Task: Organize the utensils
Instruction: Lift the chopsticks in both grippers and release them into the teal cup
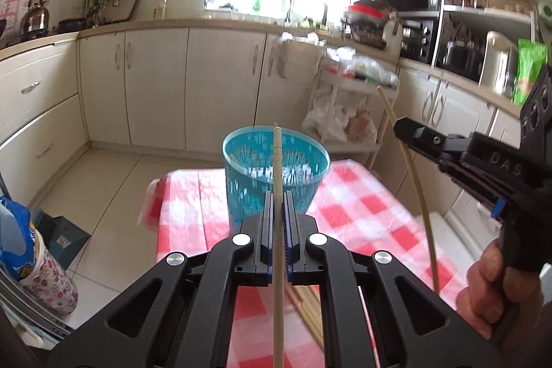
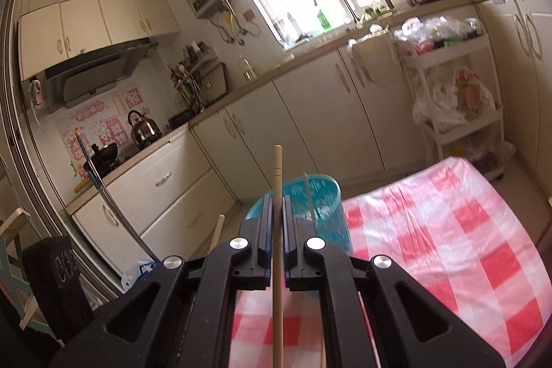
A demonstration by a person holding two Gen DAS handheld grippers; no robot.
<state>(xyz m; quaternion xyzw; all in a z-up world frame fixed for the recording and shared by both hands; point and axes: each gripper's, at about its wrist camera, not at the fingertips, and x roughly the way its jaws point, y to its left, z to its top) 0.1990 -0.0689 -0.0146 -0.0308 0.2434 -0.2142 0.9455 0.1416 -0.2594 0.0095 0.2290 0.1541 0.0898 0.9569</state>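
My left gripper (image 1: 277,195) is shut on a pale wooden chopstick (image 1: 278,264) that stands upright between the jaws, above the table and in front of a blue perforated plastic cup (image 1: 255,181). My right gripper (image 2: 277,199) is shut on another chopstick (image 2: 277,264); it also shows in the left wrist view (image 1: 407,130), to the right of the cup, its chopstick (image 1: 419,192) slanting down. The cup (image 2: 327,212) sits just beyond the right gripper with one chopstick (image 2: 308,195) standing in it. Several more chopsticks (image 1: 310,312) lie on the table below the left gripper.
The table has a red and white checked cloth (image 1: 365,212), (image 2: 448,247). White kitchen cabinets (image 1: 155,85) run behind it, and a white trolley (image 1: 348,112) with bags stands beyond the table's far right corner. A patterned bag (image 1: 45,275) sits on the floor at left.
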